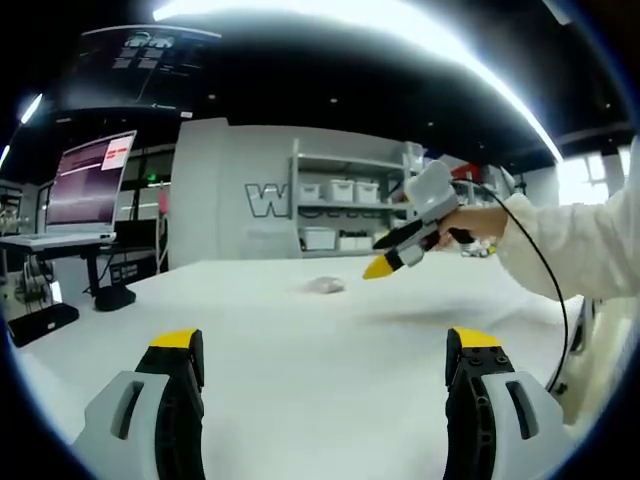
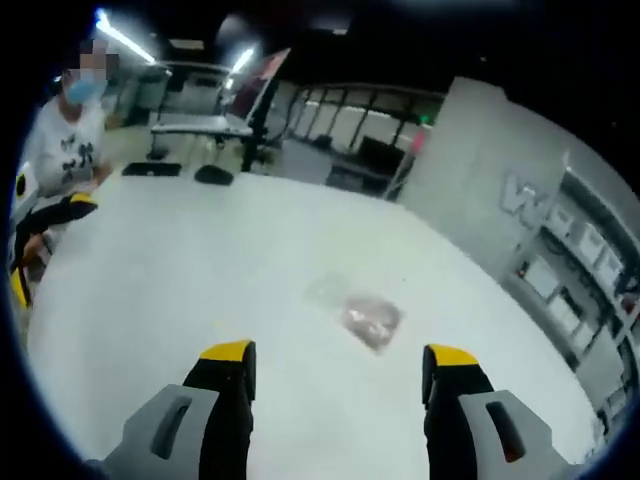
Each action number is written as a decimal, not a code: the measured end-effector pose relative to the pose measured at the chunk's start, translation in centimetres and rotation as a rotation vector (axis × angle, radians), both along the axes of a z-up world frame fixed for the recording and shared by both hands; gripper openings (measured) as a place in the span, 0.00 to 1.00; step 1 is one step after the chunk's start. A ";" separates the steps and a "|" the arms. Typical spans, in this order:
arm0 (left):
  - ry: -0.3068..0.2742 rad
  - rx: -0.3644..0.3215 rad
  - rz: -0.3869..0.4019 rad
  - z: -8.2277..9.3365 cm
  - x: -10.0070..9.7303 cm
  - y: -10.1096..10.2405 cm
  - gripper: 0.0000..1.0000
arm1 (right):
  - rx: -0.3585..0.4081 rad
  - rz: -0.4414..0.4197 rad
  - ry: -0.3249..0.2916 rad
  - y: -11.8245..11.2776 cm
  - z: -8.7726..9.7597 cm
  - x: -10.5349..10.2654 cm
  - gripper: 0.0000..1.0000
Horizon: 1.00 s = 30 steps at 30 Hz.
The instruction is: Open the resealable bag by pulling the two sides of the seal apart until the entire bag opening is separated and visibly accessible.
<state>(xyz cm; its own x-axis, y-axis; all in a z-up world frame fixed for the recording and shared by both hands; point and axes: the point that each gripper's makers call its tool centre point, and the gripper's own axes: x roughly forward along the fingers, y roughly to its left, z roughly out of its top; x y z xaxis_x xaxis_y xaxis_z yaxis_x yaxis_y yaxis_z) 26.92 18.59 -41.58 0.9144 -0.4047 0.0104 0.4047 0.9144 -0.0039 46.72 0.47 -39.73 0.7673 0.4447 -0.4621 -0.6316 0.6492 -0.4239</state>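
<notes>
bag [image 2: 362, 315] blurred, its seal and contents unreadable; in the left gripper view a small pale smudge [image 1: 325, 286]

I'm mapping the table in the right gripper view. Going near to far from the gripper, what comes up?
Right gripper → bag lying on the white table → dark mouse-like object at the far edge → laptop on its stand.
</notes>
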 end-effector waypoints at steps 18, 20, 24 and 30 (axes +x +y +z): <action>0.009 -0.007 0.008 -0.5 0.2 0.3 1.00 | -0.114 0.028 0.007 1.3 0.1 1.5 0.65; 0.012 -0.007 0.006 -0.6 0.2 0.2 1.00 | -0.119 0.035 0.001 1.7 0.0 1.6 0.64; 0.015 -0.007 0.006 -0.7 0.2 0.3 1.00 | -0.135 0.051 0.008 2.6 -0.4 1.8 0.64; 0.021 -0.012 0.016 -0.9 0.4 0.7 1.00 | -0.146 0.070 0.018 3.8 -0.8 2.2 0.64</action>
